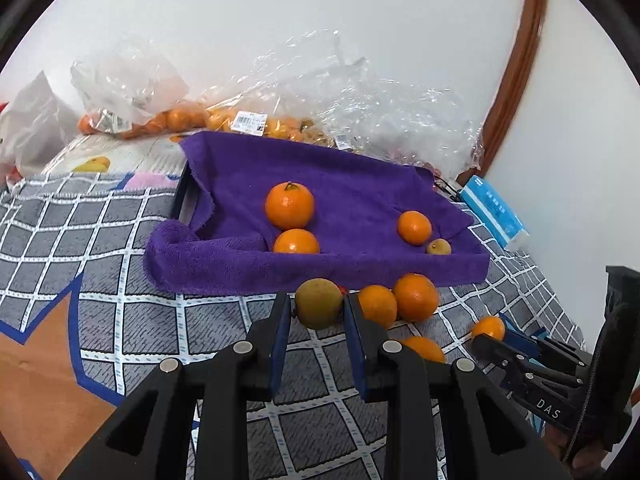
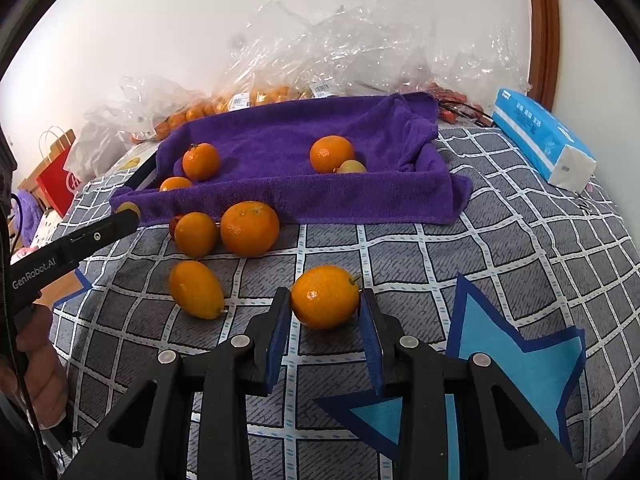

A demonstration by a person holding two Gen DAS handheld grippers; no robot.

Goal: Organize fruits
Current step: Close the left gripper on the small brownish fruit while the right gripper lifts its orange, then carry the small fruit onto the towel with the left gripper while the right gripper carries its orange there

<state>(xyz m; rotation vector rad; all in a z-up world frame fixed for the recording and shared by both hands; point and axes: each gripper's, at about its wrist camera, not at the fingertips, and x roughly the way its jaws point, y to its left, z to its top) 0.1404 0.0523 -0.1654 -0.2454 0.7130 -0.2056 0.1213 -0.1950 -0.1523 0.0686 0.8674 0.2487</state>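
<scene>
**tangelo_tim:** So where was everything sitting? Looked like both tools were busy.

**bedsheet_bot:** Yep. The left gripper (image 1: 319, 307) had its blue-padded jaws pinching a round greenish-yellow fruit (image 1: 319, 303) just in front of the purple towel-lined tray (image 1: 240, 268), probably on its way in. The right gripper (image 2: 325, 307) was spread around a small orange oval citrus (image 2: 325, 297) lying on the grey checked bedspread (image 2: 500, 240). Both pads looked about touching it, but I can't say it was squeezed.

**tangelo_tim:** And the tray?

**bedsheet_bot:** It held three round oranges plus one small yellowish fruit (image 2: 352, 167) tucked by the front wall. I'd guess the towel was there so they wouldn't roll or bruise. Three loose oranges waited outside, near the tray's front.
</scene>
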